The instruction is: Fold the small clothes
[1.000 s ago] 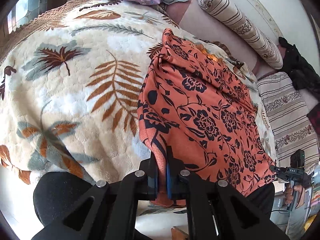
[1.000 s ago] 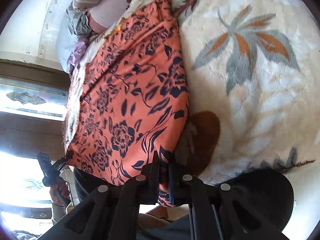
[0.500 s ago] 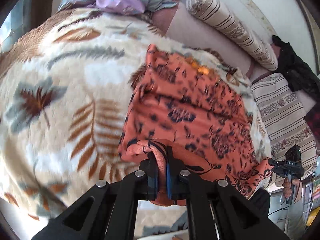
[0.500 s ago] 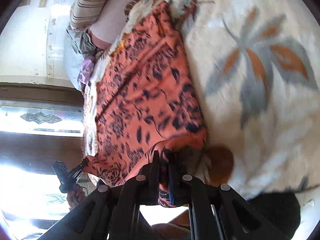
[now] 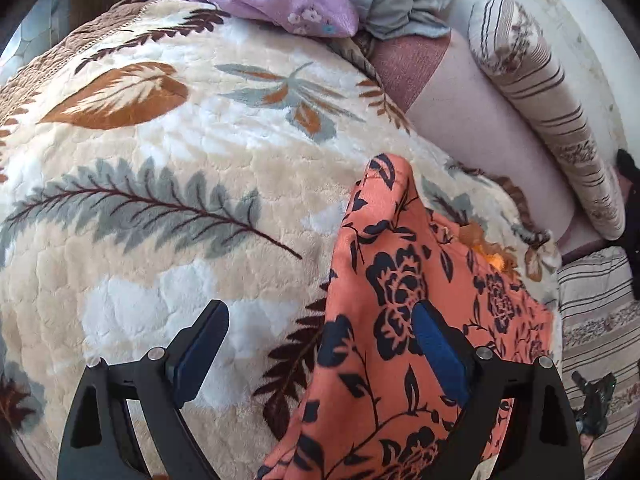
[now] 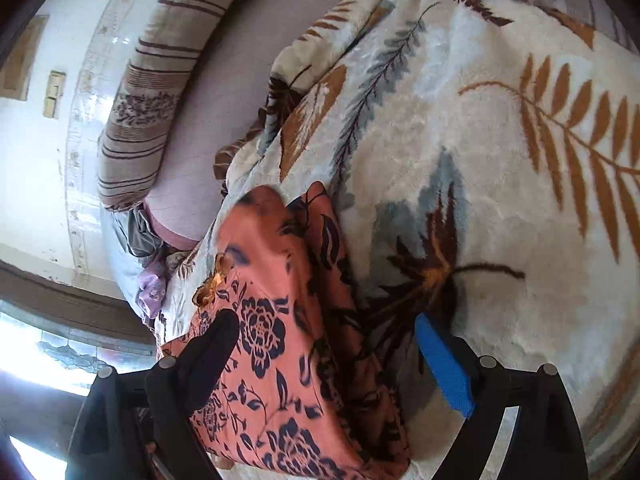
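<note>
An orange garment with dark blue flowers point(image 5: 400, 300) lies folded over on the leaf-patterned blanket point(image 5: 180, 200). My left gripper point(image 5: 320, 340) is open just above its near left edge, one blue pad over the cloth and one over the blanket. The garment also shows in the right wrist view point(image 6: 288, 340), doubled on itself. My right gripper point(image 6: 332, 352) is open over its right edge and holds nothing. The other gripper shows small at the lower right of the left wrist view point(image 5: 596, 404).
A striped bolster point(image 5: 548, 100) lies along the wall beyond a pink sheet point(image 5: 472, 120). A lilac and grey heap of clothes point(image 5: 300, 4) sits at the blanket's far end. A striped cushion point(image 5: 596, 320) is at the right.
Both grippers carried the near hem forward over the garment, folding it, then opened and let go. The cloth now lies doubled under them.
</note>
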A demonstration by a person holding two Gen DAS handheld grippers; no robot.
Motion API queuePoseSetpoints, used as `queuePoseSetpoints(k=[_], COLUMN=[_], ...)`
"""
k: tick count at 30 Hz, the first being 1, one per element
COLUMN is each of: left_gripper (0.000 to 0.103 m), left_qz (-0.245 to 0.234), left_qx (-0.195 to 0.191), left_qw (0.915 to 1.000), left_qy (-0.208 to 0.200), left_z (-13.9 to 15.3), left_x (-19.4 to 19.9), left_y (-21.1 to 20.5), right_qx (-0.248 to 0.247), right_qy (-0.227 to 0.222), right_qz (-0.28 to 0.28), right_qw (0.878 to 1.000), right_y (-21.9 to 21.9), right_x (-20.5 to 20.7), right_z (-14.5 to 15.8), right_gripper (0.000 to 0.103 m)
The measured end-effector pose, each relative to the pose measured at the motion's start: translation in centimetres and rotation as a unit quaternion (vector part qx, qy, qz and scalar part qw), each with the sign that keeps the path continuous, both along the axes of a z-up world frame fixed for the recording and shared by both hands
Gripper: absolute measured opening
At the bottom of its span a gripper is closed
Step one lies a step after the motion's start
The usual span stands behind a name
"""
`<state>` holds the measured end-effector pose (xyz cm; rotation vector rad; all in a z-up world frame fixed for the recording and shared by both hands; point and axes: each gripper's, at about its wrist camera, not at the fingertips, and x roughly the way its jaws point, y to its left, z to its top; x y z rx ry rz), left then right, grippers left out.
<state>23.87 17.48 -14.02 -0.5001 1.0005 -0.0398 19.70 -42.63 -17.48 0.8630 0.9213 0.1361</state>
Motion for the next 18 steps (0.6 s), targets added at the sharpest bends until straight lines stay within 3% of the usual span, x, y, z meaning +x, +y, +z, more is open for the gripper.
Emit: queuePoseSetpoints(k=[3,7,9,11,12,13,14,18], left_gripper=[0.092,0.093,0.093,0.089,0.061,0.041,0.019,0.018], left_qz=[-0.019,-0.088,-0.108,-0.115,-0.132,-0.152,-0.147,-0.138], left_qx=[0.013,0.027,0.05,0.112,0.126,0.104,0.09,0.085], left_qw=[0.9992,0.9956,0.9927,0.9869,0.9831,0.9827,0.9848,0.9867], left_qy=[-0.033,-0.018,0.024,0.012,0.011,0.013,0.023,-0.006], left_z=[1.3,-0.2,-2.4,-2.9,-2.8,-2.5,-1.9,2.7], left_x=[-3.6,-4.6,-3.6,-3.3,-3.1,-2.8,-2.4,-3.1], left_y=[0.5,-2.2,-4.0,-5.9,-6.9,-7.4,-7.5,-8.0], right_qx=[-0.039,-0.079,-0.098,-0.138,-0.135,-0.118,-0.137,-0.119], right_qy=[0.006,0.015,0.05,0.056,0.065,0.071,0.071,0.033], right_qz=[0.06,0.12,0.143,0.149,0.157,0.162,0.163,0.153], right_qw=[0.997,0.989,0.984,0.978,0.976,0.977,0.974,0.98], right_y=[1.5,4.3,5.9,7.6,8.1,8.4,9.0,9.0], right_x=[-1.3,0.9,2.5,3.0,3.1,3.3,3.3,1.6], right_z=[0.4,0.0,-2.1,-2.1,-1.7,-1.4,-0.5,4.4], right_gripper=[0.091,0.091,0.09,0.081,0.048,0.024,0.024,0.022])
